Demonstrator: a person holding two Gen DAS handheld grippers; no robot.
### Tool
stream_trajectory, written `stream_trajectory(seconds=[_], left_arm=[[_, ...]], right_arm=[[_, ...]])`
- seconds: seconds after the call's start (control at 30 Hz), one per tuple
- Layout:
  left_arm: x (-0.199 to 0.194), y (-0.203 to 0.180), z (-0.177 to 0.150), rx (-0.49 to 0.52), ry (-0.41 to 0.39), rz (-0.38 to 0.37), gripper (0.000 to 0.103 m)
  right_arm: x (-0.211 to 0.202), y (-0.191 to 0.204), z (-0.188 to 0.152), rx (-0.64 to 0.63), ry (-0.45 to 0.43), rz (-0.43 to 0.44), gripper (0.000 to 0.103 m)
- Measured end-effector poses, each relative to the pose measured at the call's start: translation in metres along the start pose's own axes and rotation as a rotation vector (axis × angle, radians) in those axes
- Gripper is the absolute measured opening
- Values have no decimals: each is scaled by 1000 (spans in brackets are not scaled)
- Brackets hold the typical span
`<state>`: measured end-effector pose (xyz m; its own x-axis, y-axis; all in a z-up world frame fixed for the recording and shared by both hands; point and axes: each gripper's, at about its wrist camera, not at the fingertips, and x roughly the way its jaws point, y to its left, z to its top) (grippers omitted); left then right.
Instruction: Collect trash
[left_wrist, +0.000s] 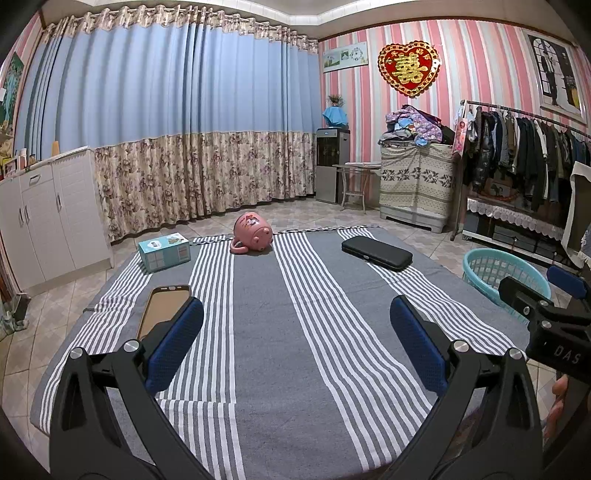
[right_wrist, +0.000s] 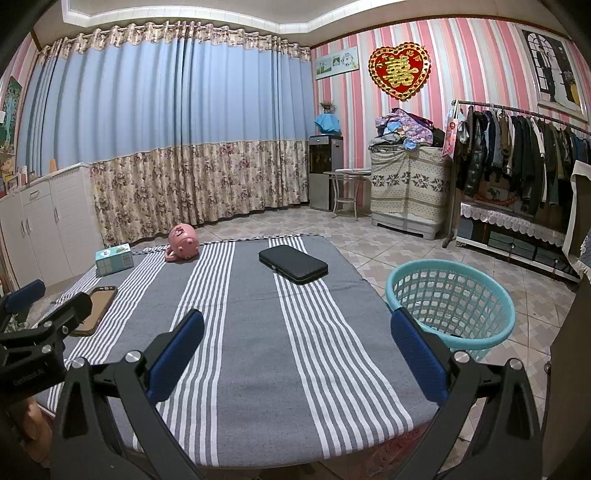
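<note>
A table under a grey and white striped cloth bears a pink mug on its side, a light blue carton, a black flat case and a brown phone case. A teal plastic basket stands at the table's right. My left gripper is open and empty over the near cloth, beside the phone case. My right gripper is open and empty, its right finger in front of the basket.
White cabinets stand at the left. Curtains cover the far wall. A water dispenser, a small table, a covered cabinet piled with clothes and a clothes rack line the right. The floor is tiled.
</note>
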<state>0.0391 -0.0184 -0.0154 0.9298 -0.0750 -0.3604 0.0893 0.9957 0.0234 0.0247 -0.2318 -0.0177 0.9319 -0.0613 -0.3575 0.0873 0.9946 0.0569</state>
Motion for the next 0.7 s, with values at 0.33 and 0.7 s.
stream_trajectory(seconds=[0.33, 0.7], left_arm=[[0, 1, 0, 0, 3, 0, 98], [1, 2, 0, -1, 2, 0, 98]], right_arm=[[0, -1, -1, -4, -1, 0, 99], [0, -1, -1, -4, -1, 0, 99]])
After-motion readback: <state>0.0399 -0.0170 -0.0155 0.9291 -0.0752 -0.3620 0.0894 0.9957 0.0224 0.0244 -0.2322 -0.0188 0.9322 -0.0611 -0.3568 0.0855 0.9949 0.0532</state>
